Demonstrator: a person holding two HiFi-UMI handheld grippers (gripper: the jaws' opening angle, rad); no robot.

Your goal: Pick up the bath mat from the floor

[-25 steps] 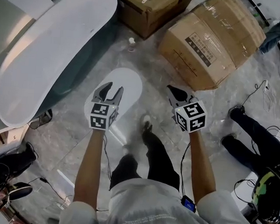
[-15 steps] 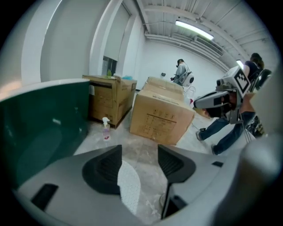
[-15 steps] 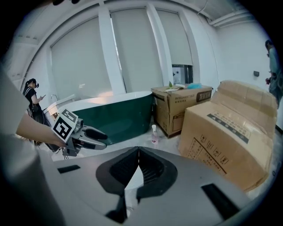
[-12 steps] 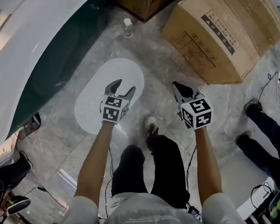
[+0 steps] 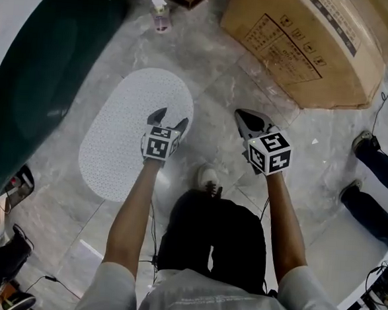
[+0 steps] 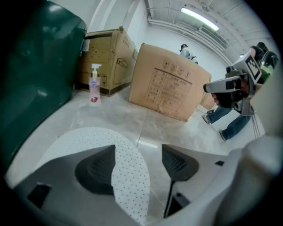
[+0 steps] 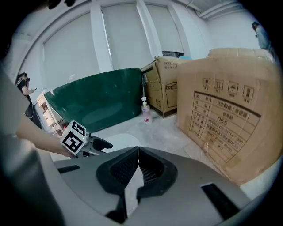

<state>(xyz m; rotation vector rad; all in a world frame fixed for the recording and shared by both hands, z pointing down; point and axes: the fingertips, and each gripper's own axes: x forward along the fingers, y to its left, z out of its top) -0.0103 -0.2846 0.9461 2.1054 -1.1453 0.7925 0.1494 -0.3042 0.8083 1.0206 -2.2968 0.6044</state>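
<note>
Head view has the left gripper (image 5: pixel 171 118) covering part of the bath mat's (image 5: pixel 122 133) right edge, and the dark green bathtub (image 5: pixel 34 73) beside it is cut off at the frame's left. Left gripper view shows the mat's near end partly behind the jaws, which are opening with nothing clamped. The right gripper's (image 5: pixel 243 116) jaws are together, empty. White, oval and dotted all over, the mat lies flat on the marble floor (image 5: pixel 212 79). Its long axis runs along the tub's side, lower left to upper right.
</note>
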